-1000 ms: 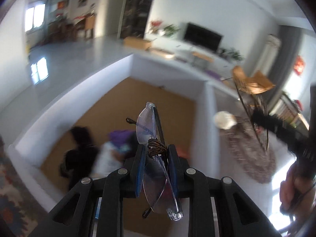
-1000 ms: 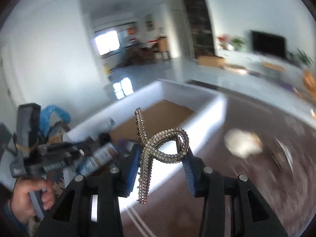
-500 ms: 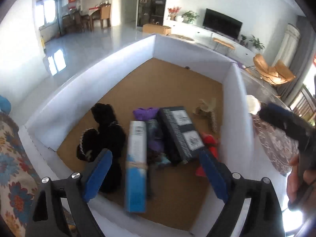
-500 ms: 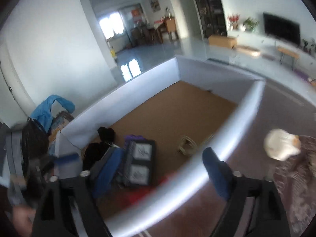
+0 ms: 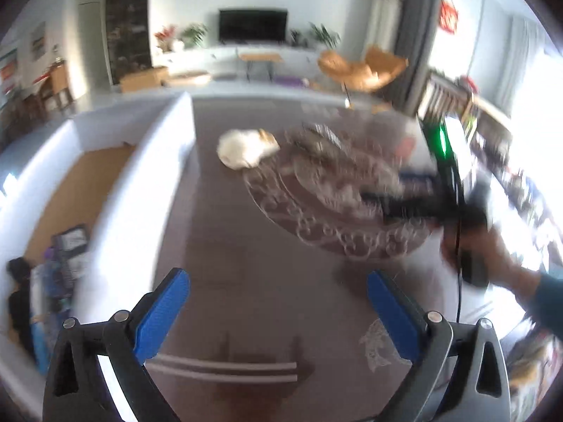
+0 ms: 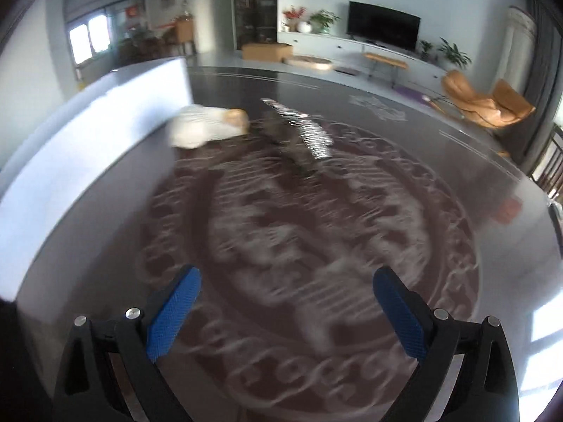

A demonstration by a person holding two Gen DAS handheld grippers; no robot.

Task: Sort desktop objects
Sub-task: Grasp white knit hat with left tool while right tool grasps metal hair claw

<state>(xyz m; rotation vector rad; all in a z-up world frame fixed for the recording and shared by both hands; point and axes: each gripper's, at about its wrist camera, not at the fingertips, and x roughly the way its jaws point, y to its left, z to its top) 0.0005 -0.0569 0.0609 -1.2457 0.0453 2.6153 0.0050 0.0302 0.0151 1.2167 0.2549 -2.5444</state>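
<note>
The left gripper [image 5: 278,313] is hanging over the dark glass table [image 5: 246,281] with its blue pads [image 5: 162,313] spread wide and nothing sitting between them. The right gripper [image 6: 286,313] is likewise standing wide, its pads [image 6: 174,313] gripping nothing, above the patterned round mat [image 6: 316,246] that is showing through the tabletop.

Two things are lying out on the table, both smeared by motion blur. A white fluffy item with a tan end [image 6: 207,125] is resting just beside the wall of the white box [image 6: 88,133]; in the left view the same item [image 5: 246,147] is sitting near the far corner of the box [image 5: 140,176]. Just to its right, a sparkling comb-like piece [image 6: 302,130] is lying at the far edge of the mat, close to the fluffy item but whether touching it cannot be told. In the left view that piece [image 5: 316,140] is barely readable.

Inside the box, on its brown floor, several items are crowding the near end: a dark packet [image 5: 72,242], something black [image 5: 17,302] and a blue-and-white pack [image 5: 38,309].

At the right of the left view, the person's hand [image 5: 492,249] is gripping the handle of the other gripper, heavily blurred.
</note>
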